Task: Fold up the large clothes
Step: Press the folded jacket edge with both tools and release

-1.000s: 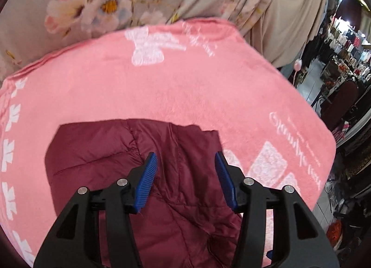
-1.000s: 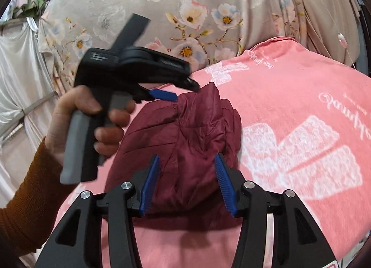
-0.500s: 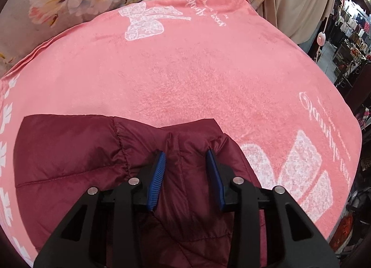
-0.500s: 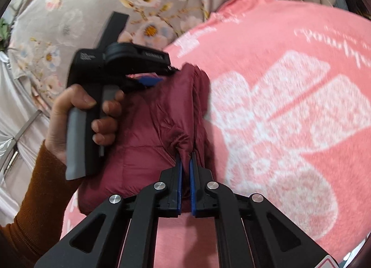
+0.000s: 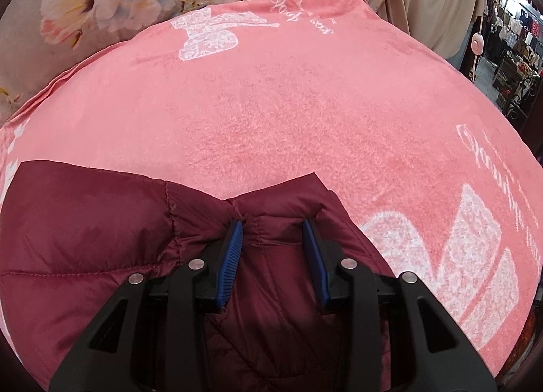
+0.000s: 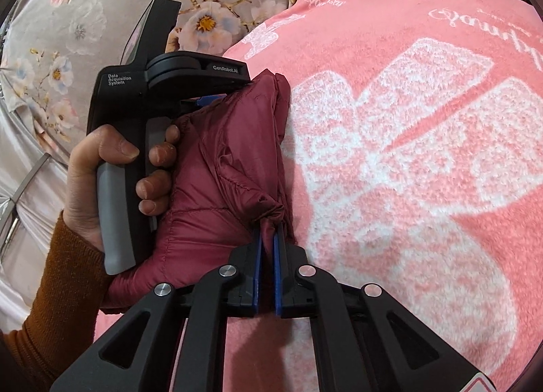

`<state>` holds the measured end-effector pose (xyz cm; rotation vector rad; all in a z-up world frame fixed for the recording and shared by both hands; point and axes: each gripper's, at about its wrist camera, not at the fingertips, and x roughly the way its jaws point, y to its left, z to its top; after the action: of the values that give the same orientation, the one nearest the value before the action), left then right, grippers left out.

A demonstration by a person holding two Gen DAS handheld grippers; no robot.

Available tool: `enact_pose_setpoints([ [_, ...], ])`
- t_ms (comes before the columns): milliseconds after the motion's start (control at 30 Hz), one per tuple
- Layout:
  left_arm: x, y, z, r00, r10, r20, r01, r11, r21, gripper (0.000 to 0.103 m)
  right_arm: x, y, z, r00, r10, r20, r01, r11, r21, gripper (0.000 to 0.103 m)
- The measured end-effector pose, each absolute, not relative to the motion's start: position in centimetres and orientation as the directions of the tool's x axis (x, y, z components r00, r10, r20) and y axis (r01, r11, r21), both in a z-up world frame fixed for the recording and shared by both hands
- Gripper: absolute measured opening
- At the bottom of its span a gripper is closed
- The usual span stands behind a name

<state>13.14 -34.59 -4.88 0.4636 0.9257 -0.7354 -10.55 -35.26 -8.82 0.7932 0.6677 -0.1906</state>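
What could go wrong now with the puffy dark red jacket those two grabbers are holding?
1. The right tool pinches only a small bunched tip of the puffy dark red quilted jacket; the slippery fabric might slide out when pulled.
2. The left tool holds a thick fold between its pads, which may spring loose.
3. Dragging the jacket might wrinkle the fuzzy pink blanket underneath.

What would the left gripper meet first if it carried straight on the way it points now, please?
Most likely the maroon jacket: a fold already sits between the left gripper's pads. Just beyond lies the pink blanket, though depth is hard to judge.
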Motion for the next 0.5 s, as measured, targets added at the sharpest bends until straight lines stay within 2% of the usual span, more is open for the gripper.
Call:
enact_pose_setpoints([
  [500,13.25,-34.60,-5.79,0.421,-0.392,-0.818,0.737,0.674,0.056,0.036,-10.55,-34.41,-8.91,0.790,0.049,-0.612,0.398,0.718,0.571,0.001],
])
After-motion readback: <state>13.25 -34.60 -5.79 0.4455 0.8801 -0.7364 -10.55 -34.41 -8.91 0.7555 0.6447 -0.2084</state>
